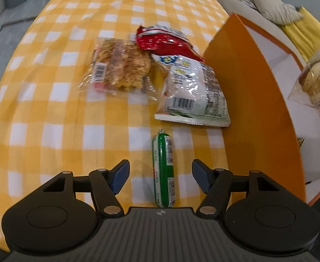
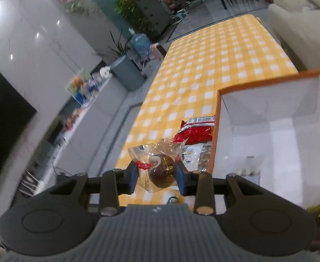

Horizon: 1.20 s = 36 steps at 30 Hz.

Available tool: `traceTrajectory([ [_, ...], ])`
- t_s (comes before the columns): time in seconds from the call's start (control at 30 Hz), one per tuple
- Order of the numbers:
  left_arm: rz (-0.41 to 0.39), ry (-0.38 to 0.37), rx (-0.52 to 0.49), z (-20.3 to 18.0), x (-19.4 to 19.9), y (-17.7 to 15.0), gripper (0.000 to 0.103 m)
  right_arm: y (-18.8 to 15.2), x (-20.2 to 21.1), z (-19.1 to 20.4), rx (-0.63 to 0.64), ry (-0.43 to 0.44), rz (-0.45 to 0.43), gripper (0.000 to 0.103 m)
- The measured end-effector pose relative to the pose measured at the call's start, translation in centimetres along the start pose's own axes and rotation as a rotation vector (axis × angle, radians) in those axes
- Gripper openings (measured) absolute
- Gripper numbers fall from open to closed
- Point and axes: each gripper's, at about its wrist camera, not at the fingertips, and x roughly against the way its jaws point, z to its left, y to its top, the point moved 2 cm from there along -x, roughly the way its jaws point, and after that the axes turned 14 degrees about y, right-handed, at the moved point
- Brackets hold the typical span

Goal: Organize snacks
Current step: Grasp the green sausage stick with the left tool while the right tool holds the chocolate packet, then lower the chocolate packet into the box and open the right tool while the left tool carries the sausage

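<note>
My left gripper [image 1: 160, 175] is open, low over the yellow checked tablecloth [image 1: 50, 109], with a green wrapped sausage stick [image 1: 164, 170] lying between its fingers. Ahead lie a clear pack of crispy snacks [image 1: 118, 65], a red bag [image 1: 166, 41] and a white bag [image 1: 192, 91]. An orange box [image 1: 251, 100] with a white inside stands to the right. My right gripper [image 2: 157, 174] is shut on a clear packet with a brown round cake [image 2: 160, 170], held above the table's edge left of the orange box [image 2: 269, 118]. That packet also shows in the left wrist view [image 1: 317, 80] above the box.
The red bag [image 2: 195, 131] and white bag [image 2: 195, 155] lie against the box's left wall. Small white items [image 2: 247, 171] sit inside the box. A grey sofa [image 1: 258, 2] is behind the table. A room with cabinets, plants and a water bottle [image 2: 139, 41] lies left.
</note>
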Motion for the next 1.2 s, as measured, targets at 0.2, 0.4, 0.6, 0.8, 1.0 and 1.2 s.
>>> traceTrajectory([
  [0.2,0.025,0.023,-0.014,-0.9,-1.4,-0.1,0.054,-0.7,-0.1,-1.2,-0.01,0.031,0.004,0.034],
  [0.4,0.038,0.042,0.019,-0.6,-1.4,0.1,0.025,-1.0,1.1,-2.3,-0.036,0.031,-0.001,0.034],
  [0.6,0.034,0.084,0.07,-0.4,-1.3,0.2,0.025,-1.0,1.3,-2.7,-0.028,0.008,-0.001,0.034],
  [0.8,0.007,0.015,0.184,1.7,0.7,0.8,0.024,-0.7,2.1,-2.4,-0.014,0.017,-0.026,0.034],
  [1.0,-0.076,-0.01,0.199,2.2,3.9,1.2,0.024,-0.4,3.9,-2.0,-0.001,0.017,-0.066,0.035],
  [1.2,-0.166,-0.037,0.194,1.5,7.5,1.6,0.024,-0.1,6.6,-2.7,-0.007,-0.041,-0.126,0.035],
])
